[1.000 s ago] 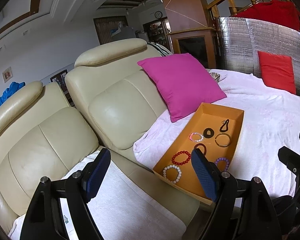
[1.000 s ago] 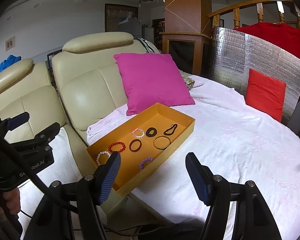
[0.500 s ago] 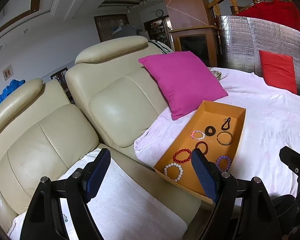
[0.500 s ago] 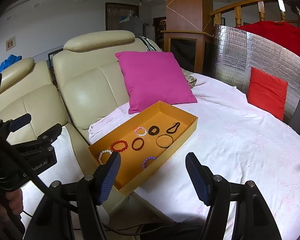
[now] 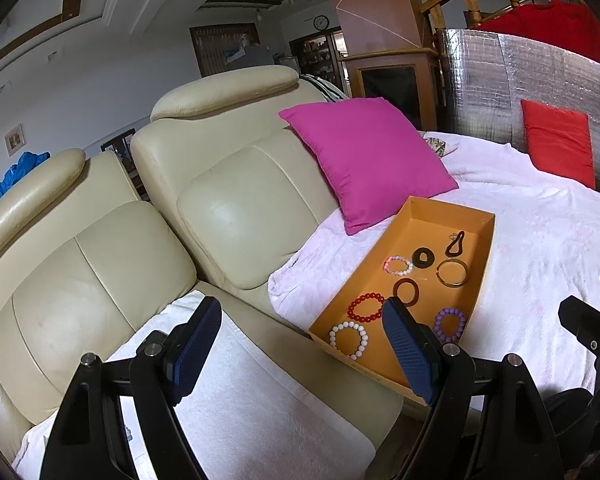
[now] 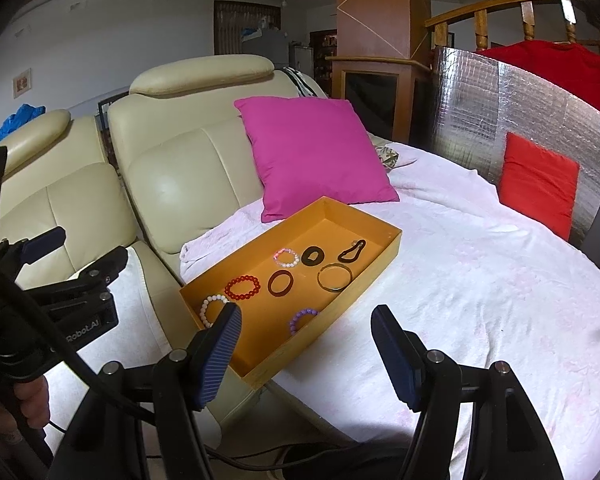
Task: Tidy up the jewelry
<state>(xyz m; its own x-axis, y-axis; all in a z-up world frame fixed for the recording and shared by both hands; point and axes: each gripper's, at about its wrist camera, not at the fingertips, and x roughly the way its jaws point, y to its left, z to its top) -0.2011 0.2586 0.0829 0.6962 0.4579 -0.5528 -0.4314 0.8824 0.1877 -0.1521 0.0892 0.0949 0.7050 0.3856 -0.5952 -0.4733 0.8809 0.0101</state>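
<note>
Bracelets lie loose in the orange tray [image 6: 374,278] at centre frame, which overhangs the cloth-covered tabletop [image 6: 480,300] edge. Both the left gripper [image 5: 300,344] and right gripper [image 6: 306,344] hover with fingers wide, holding nothing. A careless push could likely tip the tray off, and beads may slip the pads.

Orange tray [image 6: 380,258] — red bracelet [image 6: 242,287], white bracelet [image 6: 209,309], purple bracelet [image 6: 301,319] — magenta cushion [image 6: 316,152].
</note>
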